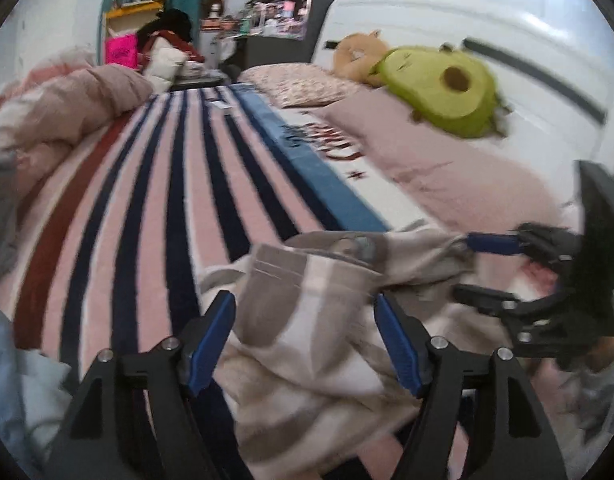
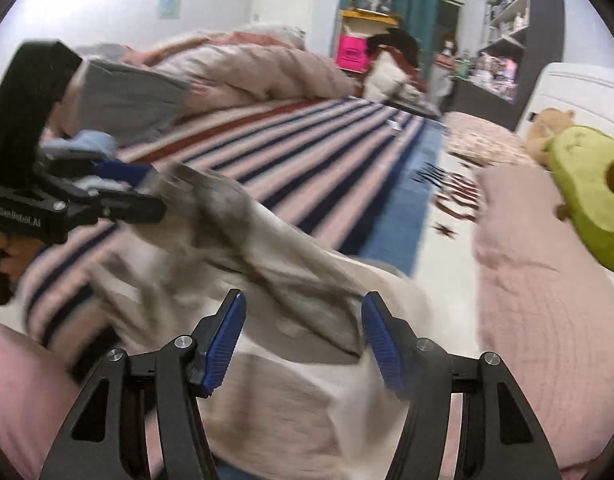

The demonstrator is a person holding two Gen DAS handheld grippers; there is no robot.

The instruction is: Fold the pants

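Pants (image 1: 307,320) lie in a loose crumpled heap on the striped blanket (image 1: 155,208) of the bed, so I judge that the task is only at its beginning: the cloth must first be taken and spread flat before any fold is possible. The left claw (image 1: 303,332) is open, its two blue pads standing wide apart, and the beige and white fabric lies directly between them and a little ahead, with what looks like a pocket just in front of the left pad. The right claw (image 2: 303,332) is open as well, and the pants fill the space between and ahead of its fingers; a ridge of cloth rises from there toward the other claw, which is seen at the left of this view. Whether any pad touches the cloth, I cannot tell, because the pictures are blurred. The next move probably calls for each claw to find an edge, perhaps the waistband, close on it, and pull the cloth apart until it lies smooth. Beyond the heap and to the right rests a green avocado plush (image 1: 439,92) on a pink pillow (image 1: 447,168).
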